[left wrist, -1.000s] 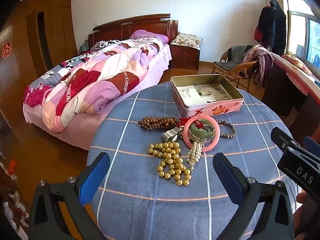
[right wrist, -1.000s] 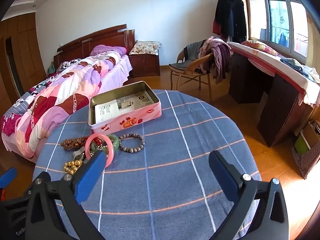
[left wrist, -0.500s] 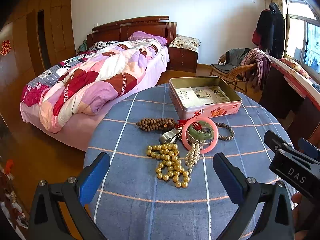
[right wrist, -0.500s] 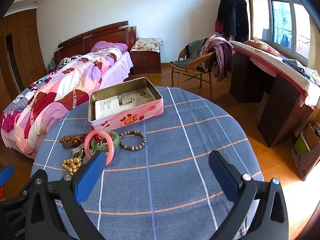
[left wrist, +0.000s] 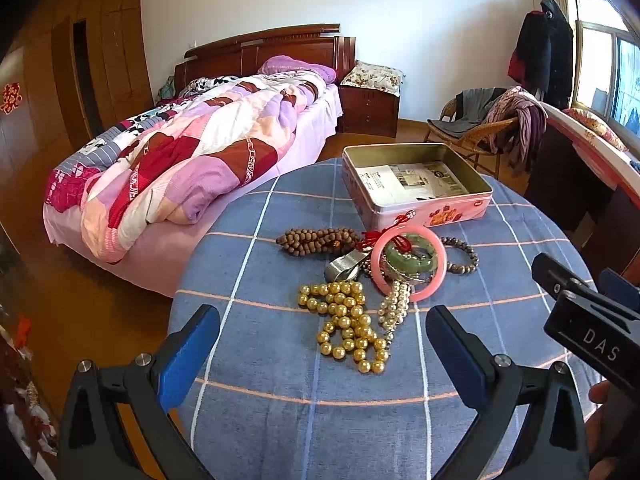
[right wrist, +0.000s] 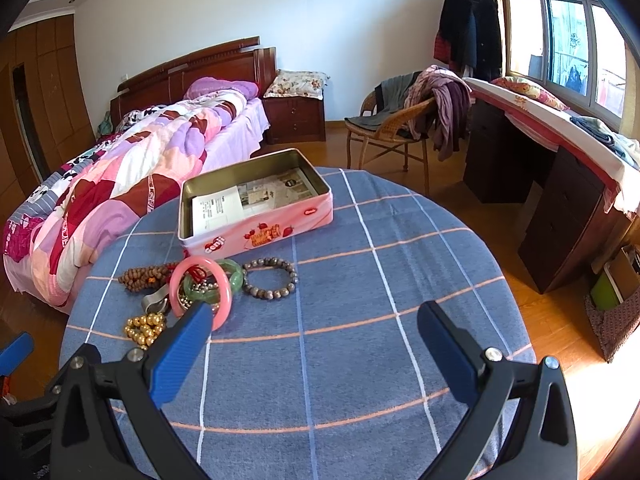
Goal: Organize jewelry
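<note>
The jewelry sits heaped on the blue checked table (left wrist: 260,360), just in front of the pink tin (left wrist: 416,190): gold beads (left wrist: 346,324) nearest, a pearl strand (left wrist: 394,306), a pink bangle (left wrist: 409,262) lying over a green one (left wrist: 410,260), brown prayer beads (left wrist: 318,240) and a dark bead bracelet (right wrist: 271,279) off to the side. The strands look limp and slippery, likely to trail and tangle, so I'd pinch a bunched clump; the bangles are stiff, probably brittle, best taken across the rim. The tin stands open, holding only printed papers (left wrist: 404,180), no jewelry yet. The left gripper (left wrist: 322,344) hovers short of the gold beads, jaws spread wide and empty; the right gripper (right wrist: 314,338) is likewise wide apart, gripping nothing, over bare cloth beside the heap.
</note>
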A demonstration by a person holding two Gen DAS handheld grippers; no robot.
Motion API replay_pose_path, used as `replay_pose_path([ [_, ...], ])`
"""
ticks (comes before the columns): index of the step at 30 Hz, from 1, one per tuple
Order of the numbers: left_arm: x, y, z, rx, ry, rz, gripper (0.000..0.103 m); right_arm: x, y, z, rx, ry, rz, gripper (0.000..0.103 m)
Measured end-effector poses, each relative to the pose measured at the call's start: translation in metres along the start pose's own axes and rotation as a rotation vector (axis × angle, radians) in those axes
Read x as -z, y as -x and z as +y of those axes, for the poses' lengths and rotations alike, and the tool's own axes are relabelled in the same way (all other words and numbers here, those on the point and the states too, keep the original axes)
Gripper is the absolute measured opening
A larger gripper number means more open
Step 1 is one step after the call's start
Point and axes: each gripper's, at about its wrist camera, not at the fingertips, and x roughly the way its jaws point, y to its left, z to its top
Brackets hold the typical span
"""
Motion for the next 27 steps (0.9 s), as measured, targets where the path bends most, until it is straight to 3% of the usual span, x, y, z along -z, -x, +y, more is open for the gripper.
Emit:
replay_pose_path([
  [5,0.001,-0.005,-0.002,-0.017,-0.016,0.016,0.102,0.0,-0.004,0.002,-0.003,0.002,0.007,0.103],
  [12,0.008,-0.019,0.018,0.037,0.043,0.066,0.102,0.006,-0.012,-0.005,-0.022,-0.005,0.024,0.103],
  [15,0.012,-0.026,0.028,0.035,0.063,0.074,0.102,0.01,-0.018,-0.009,-0.044,-0.014,0.04,0.091],
  [23,0.017,-0.045,0.041,0.023,0.078,0.105,0.102,0.015,-0.042,0.001,-0.174,0.005,0.127,0.028],
  [27,0.02,-0.055,0.045,0.036,0.08,0.128,0.102,0.02,-0.051,0.017,-0.277,0.015,0.168,0.027],
])
